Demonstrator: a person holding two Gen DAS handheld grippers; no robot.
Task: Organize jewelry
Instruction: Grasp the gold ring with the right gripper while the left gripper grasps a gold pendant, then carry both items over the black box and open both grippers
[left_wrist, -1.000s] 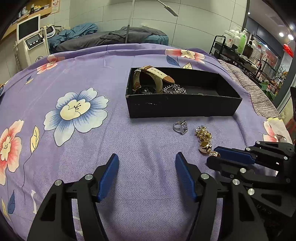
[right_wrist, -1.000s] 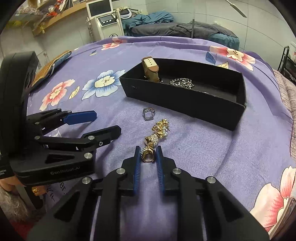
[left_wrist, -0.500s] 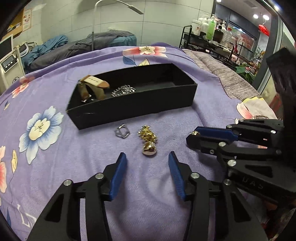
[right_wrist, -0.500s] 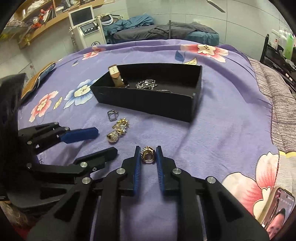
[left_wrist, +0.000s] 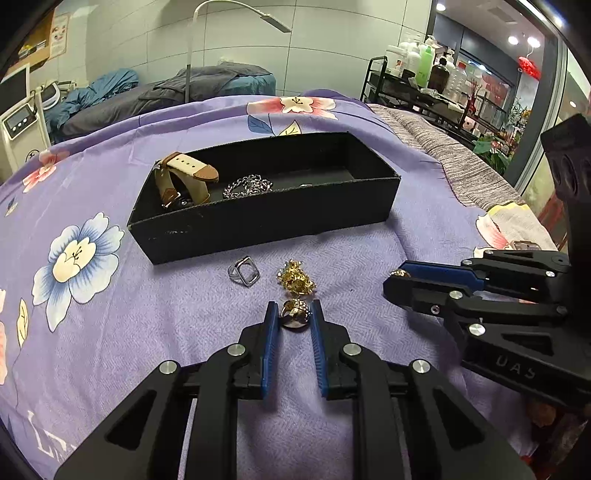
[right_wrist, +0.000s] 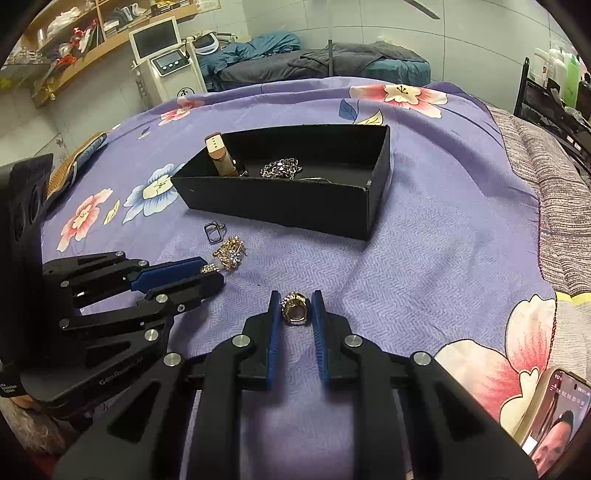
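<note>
Here, the left gripper (left_wrist: 294, 317) has just been closing and clamps the round gold ring (left_wrist: 294, 318) on the purple cloth, the right gripper (right_wrist: 294, 312) clamps a studded gold ring (right_wrist: 294, 308), and the long black box (left_wrist: 280, 218) lies far ahead, crosswise.

1. Left claw (left_wrist: 293, 314): its jaws have just been closing, blue pads either side of a gold ring (left_wrist: 294, 318);
2. Just beyond: gold cluster (left_wrist: 295, 277), silver square ring (left_wrist: 243, 271);
3. Farther ahead: black tray (left_wrist: 266, 218);
4. Right: right claw (left_wrist: 400, 278).
</note>
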